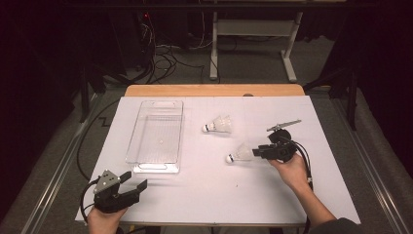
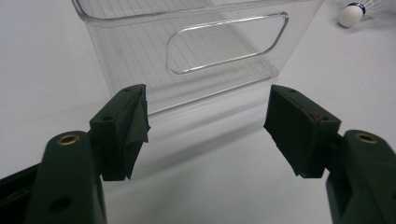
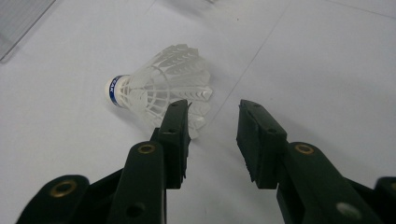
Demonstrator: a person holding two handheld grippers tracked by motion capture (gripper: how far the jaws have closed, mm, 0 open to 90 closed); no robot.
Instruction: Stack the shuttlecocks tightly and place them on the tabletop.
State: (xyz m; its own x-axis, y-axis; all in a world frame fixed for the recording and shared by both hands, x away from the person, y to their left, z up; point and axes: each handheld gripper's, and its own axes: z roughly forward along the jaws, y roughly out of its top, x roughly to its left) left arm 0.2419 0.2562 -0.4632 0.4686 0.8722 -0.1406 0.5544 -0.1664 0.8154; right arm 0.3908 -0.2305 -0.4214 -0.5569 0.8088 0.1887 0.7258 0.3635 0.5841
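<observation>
1. Approaching with the right gripper point(image 3: 212, 140), jaws partly apart and holding nothing; sitting just off the skirt of the nearer shuttlecock point(image 3: 161, 93), the left jaw overlapping the feather rim, nothing between the pads.
2. Lying on its side on the white table point(image 1: 204, 195), that shuttlecock point(image 1: 238, 154), to the right of the clear bin point(image 1: 157, 136) and well apart from it, cork pointing toward the bin.
3. Shifting sideways so the skirt comes between both pads before closing, probably best; squeezing gently, since the lattice skirt looks easy to crush.
4. Resting farther up, between bin and gripper, a second shuttlecock point(image 1: 218, 126).
5. Waiting just below the bin's near end, the left gripper point(image 1: 127, 184), jaws wide and empty.
</observation>
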